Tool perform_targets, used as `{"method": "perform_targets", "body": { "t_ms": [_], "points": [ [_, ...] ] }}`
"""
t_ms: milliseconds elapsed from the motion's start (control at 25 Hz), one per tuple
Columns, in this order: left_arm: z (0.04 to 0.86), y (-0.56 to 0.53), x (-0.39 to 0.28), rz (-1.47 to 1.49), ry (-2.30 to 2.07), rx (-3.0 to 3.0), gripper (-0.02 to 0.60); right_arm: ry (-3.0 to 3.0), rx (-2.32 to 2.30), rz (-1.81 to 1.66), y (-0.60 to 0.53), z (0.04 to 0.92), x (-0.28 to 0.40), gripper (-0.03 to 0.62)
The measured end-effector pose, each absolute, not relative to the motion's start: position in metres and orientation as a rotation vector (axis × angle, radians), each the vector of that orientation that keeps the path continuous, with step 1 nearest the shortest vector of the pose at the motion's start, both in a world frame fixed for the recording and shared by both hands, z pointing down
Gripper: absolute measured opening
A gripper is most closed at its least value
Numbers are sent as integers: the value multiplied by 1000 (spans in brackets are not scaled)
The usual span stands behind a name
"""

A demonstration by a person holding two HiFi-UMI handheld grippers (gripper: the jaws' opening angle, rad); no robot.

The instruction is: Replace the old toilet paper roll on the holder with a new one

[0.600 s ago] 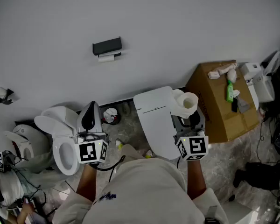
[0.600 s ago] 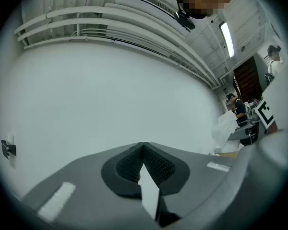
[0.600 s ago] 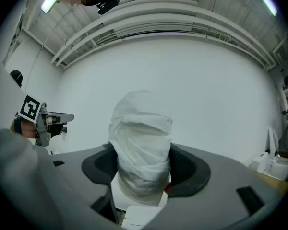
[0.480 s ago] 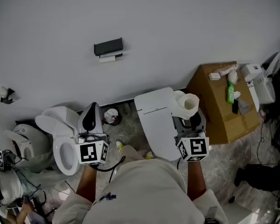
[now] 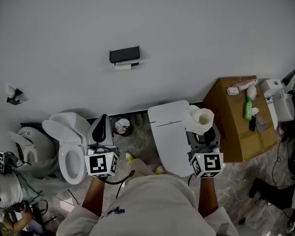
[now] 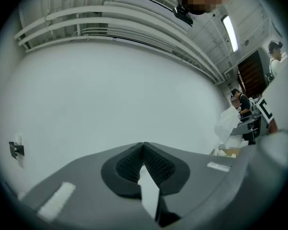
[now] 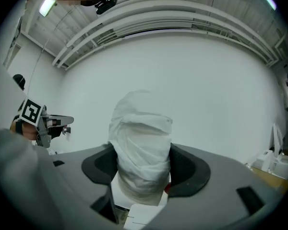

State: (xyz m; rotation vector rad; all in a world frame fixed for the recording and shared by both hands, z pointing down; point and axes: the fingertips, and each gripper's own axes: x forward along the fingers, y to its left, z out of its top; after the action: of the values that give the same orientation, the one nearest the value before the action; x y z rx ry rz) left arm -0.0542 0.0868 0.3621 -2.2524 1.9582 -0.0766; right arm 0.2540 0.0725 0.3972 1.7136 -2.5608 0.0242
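The right hand-held gripper [image 5: 202, 132] is clamped on the new toilet paper roll [image 5: 200, 118], which stands upright between its jaws with the core hole facing up. The left hand-held gripper [image 5: 99, 129] is closed on nothing. The black holder [image 5: 124, 54] is fixed to the wall ahead, with the thin old roll [image 5: 123, 67] lying level along the wall just beneath it. It sits between the two grippers, nearer the left. The left one therefore looks better placed to clear the old roll first.
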Motion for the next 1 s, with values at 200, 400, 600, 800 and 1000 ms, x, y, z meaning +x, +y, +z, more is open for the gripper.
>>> {"method": "perform_targets", "body": {
  "t_ms": [200, 400, 600, 800, 1000],
  "points": [
    [361, 89, -51, -94, 1952, -2238, 66, -2572, 1679, 19, 69, 398, 254, 293],
    [365, 87, -45, -166, 1920, -2256, 212, -2584, 1658, 38, 65, 401, 253, 293],
    [373, 87, -35, -250, 1872, -2283, 384, -2594, 1636, 52, 64, 405, 252, 293],
    [370, 88, -24, -305, 1842, -2262, 393, -2596, 1630, 81, 63, 409, 256, 295],
    [362, 93, -26, -331, 1869, -2215, 396, -2598, 1630, 122, 52, 415, 264, 295]
  ]
}}
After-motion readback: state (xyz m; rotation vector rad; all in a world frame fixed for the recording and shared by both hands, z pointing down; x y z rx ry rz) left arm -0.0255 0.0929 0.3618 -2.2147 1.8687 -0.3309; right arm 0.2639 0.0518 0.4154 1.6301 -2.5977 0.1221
